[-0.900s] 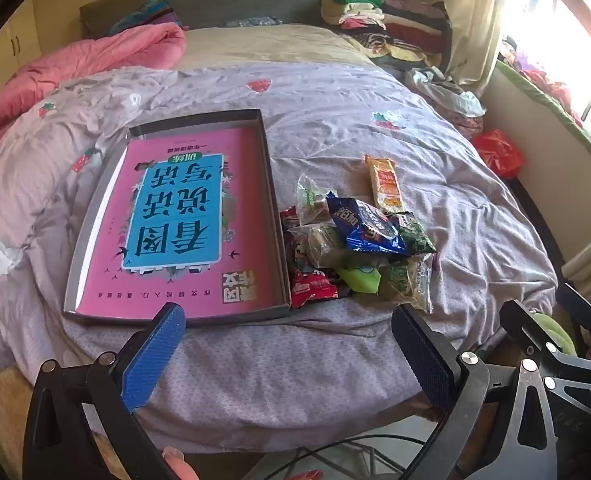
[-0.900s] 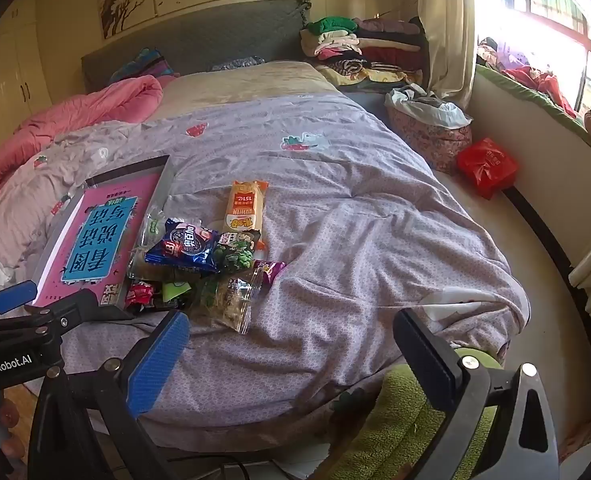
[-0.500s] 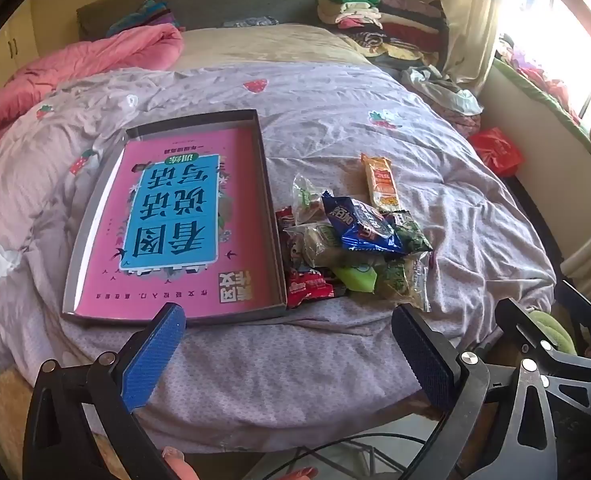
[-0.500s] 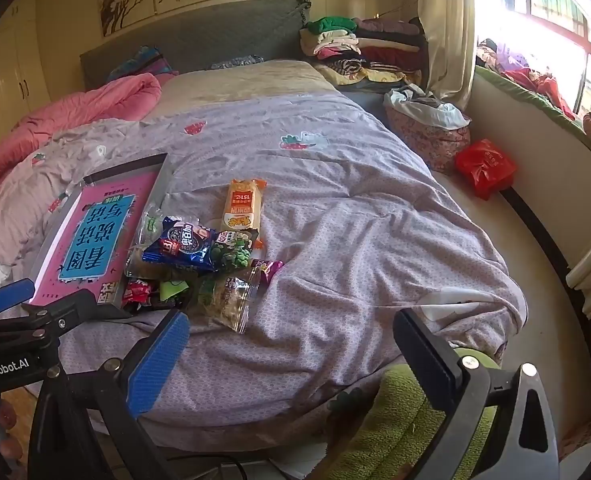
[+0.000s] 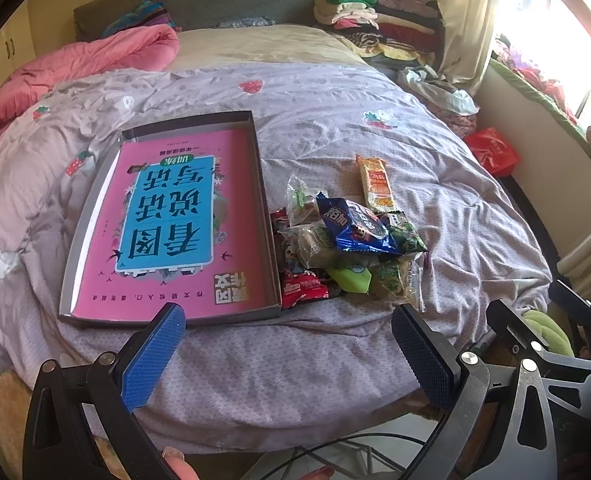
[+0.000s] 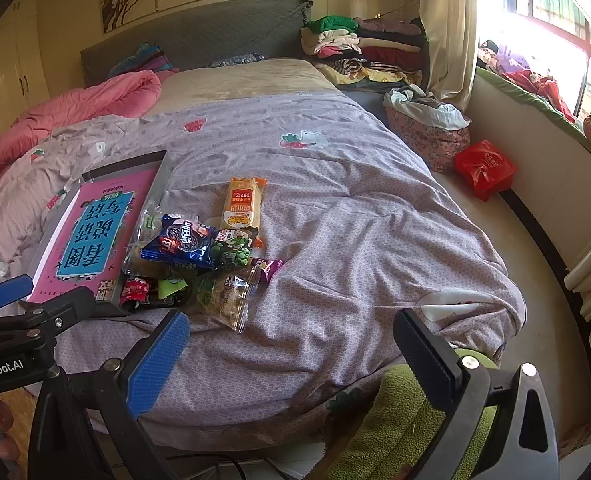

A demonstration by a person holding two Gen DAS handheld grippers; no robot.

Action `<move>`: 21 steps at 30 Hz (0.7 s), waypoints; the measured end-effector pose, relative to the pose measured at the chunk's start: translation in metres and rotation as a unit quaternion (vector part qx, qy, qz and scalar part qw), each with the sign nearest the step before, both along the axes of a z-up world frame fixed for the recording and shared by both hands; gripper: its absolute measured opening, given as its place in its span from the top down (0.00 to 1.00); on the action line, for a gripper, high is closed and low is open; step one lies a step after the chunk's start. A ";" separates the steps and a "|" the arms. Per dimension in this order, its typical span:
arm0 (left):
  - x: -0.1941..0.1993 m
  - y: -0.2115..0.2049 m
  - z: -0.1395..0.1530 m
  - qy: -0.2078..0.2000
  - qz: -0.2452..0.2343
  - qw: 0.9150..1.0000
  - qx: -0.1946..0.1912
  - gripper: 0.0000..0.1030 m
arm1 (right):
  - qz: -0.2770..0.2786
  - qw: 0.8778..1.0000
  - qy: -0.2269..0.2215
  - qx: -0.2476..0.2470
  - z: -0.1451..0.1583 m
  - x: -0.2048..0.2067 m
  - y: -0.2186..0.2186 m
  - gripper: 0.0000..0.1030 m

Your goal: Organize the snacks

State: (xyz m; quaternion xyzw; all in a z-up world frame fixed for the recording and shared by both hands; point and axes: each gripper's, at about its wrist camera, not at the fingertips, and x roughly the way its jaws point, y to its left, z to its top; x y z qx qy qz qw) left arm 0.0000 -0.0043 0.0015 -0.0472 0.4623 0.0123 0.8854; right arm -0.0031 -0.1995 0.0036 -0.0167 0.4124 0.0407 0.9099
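Grey shallow tray (image 5: 263, 208) lies flat on the lilac quilt (image 5: 335, 128), a pink book (image 5: 183, 216) with a blue label filling its floor. Just right of the tray, touching its right wall, sits the snack pile (image 5: 347, 248): red wrappers (image 5: 301, 286) nearest the tray, clear packs above them, a blue packet (image 5: 355, 228) on top, a green-printed pack (image 5: 405, 234) beside it, a lime piece (image 5: 351, 280) and a clear pack toward the near bed edge. An orange-yellow bar (image 5: 375, 184) lies apart, right of the tray and beyond the pile. Right view shows the same pile (image 6: 199, 256) right of the tray (image 6: 163, 172).

Left gripper (image 5: 287, 350) hangs over the near bed edge, below the tray's near right corner, jaws spread wide, nothing between them. Right gripper (image 6: 291, 356) is further right of the tray, over the quilt's edge, jaws also wide apart and empty.
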 end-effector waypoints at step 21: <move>0.001 0.000 -0.002 0.003 0.000 1.000 -0.001 0.00 | 0.000 1.000 0.002 -0.001 -0.003 0.000 0.001 0.00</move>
